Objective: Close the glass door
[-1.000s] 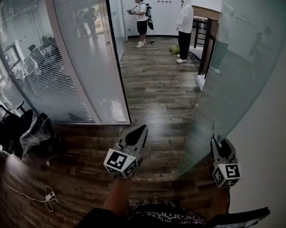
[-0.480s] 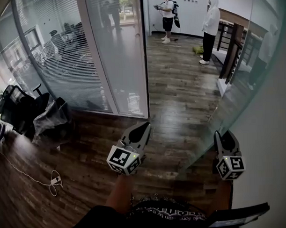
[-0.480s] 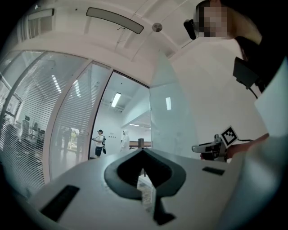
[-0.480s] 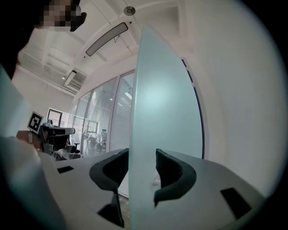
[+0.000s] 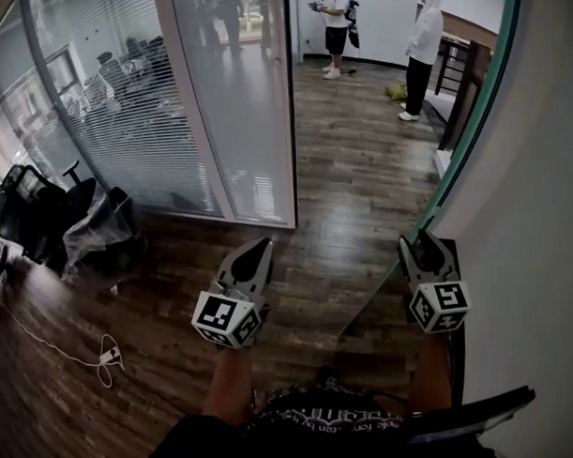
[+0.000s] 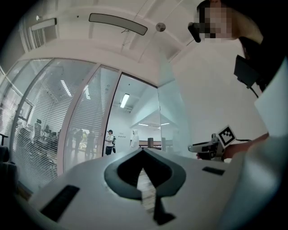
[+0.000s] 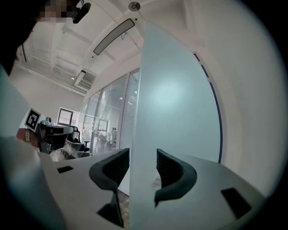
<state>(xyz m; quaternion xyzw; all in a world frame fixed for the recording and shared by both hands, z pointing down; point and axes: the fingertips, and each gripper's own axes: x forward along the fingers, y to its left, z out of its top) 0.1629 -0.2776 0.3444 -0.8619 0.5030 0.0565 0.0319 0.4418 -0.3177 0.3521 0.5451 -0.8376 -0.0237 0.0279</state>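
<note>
my right tool (image 7: 143, 168) has the free edge of the glass door (image 7: 180, 99) between its jaws, which are opening, the pads not pressing on it. my left tool (image 6: 143, 155) is pinched together, empty, out over the wooden floor (image 5: 341, 174). the door hangs on my right, close along the white wall (image 5: 539, 214) and well apart from the partition frame (image 5: 291, 129). i judge the doorway not yet shut.

Dark wood-plank floor (image 5: 341, 174) the whole way. On the left, a loose white cable (image 5: 47, 346) and black office chairs (image 5: 28, 204). At the far end, two people (image 5: 421, 50) standing, something greenish (image 5: 395, 93) beside them.
</note>
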